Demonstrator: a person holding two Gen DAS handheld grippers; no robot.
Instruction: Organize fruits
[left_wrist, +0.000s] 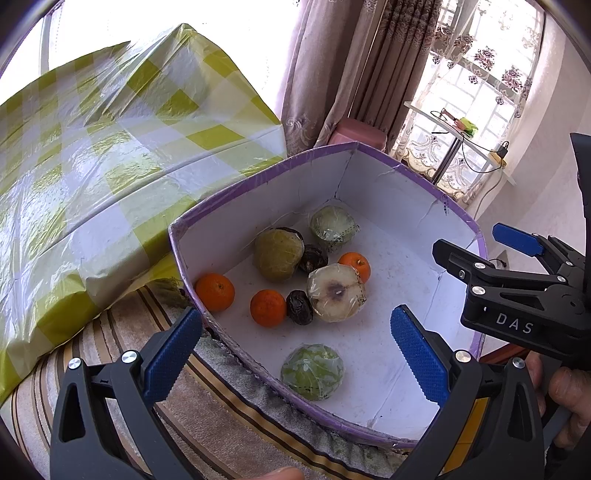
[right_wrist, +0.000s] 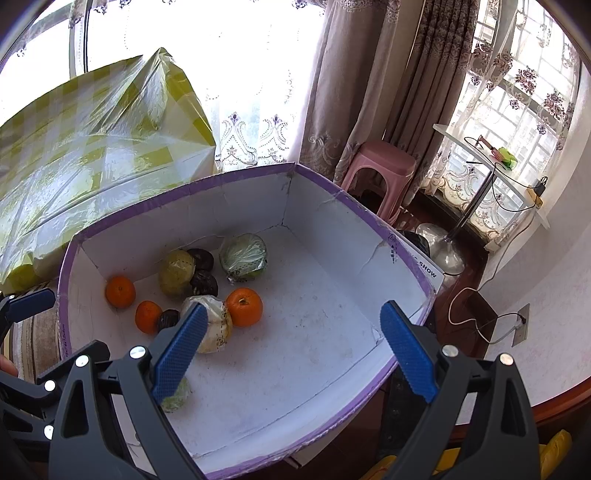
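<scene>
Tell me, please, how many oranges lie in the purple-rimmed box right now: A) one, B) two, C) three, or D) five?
C: three oranges lie on the box floor, one in the left corner, one beside a dark fruit, and one behind the pale wrapped fruit.

The box's (right_wrist: 184, 192) right half and near right corner lie bare. Fruit (right_wrist: 243, 307) crowds its left side and far left corner, with one wrapped fruit (left_wrist: 312, 371) by the near wall.
</scene>
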